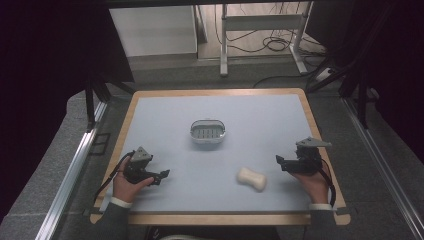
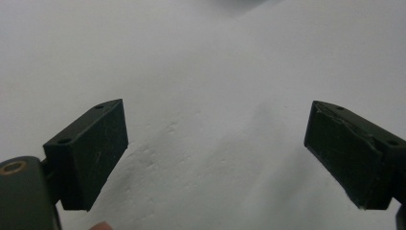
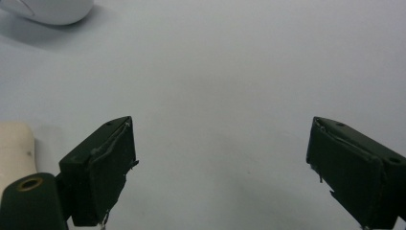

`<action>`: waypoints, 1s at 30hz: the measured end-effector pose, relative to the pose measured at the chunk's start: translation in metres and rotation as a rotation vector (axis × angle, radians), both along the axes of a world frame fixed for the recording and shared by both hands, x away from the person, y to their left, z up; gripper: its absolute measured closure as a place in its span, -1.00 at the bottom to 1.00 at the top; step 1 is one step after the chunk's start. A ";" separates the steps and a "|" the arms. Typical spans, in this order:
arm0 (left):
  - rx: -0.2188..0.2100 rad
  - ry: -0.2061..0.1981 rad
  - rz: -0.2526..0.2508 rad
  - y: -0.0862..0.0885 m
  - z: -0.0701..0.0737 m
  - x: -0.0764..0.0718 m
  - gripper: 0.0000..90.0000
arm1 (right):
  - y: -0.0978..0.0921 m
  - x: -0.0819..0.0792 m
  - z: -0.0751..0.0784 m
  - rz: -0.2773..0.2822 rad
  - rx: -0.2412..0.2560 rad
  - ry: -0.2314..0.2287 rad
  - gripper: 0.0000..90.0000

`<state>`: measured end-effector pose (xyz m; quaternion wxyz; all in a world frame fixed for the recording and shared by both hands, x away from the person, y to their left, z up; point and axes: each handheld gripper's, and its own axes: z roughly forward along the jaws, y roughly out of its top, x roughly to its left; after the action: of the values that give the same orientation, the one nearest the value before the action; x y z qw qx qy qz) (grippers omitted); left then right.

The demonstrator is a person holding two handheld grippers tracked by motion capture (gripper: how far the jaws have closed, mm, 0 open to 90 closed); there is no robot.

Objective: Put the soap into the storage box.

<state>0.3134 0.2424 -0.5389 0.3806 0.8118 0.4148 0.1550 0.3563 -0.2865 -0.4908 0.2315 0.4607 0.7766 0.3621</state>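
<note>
A pale blue mat covers the wood-edged table [image 1: 215, 150]; dark curtains flank it. The white slotted soap dish [image 1: 208, 131] sits empty, the cream soap bar [image 1: 251, 178] near the right gripper [image 1: 281, 162]. Both it and the left gripper [image 1: 162, 176] have jaws spread, gripping nothing.

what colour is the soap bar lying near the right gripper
Cream, off-white. The soap bar shows best in the high view, lying on the pale blue table.
</note>
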 end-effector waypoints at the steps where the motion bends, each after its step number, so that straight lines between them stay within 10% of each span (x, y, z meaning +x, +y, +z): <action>1: 0.004 -0.002 0.003 0.000 0.000 -0.001 -0.82 | 0.000 0.000 0.000 0.000 0.000 0.000 -0.79; 30: 0.005 -0.020 0.013 0.005 0.006 -0.006 -0.82 | 0.003 -0.007 0.015 0.109 -0.004 -0.005 -0.62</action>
<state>0.3069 0.2470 -0.5329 0.3816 0.8085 0.4159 0.1665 0.3497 -0.2833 -0.4761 0.2142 0.4164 0.8007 0.3737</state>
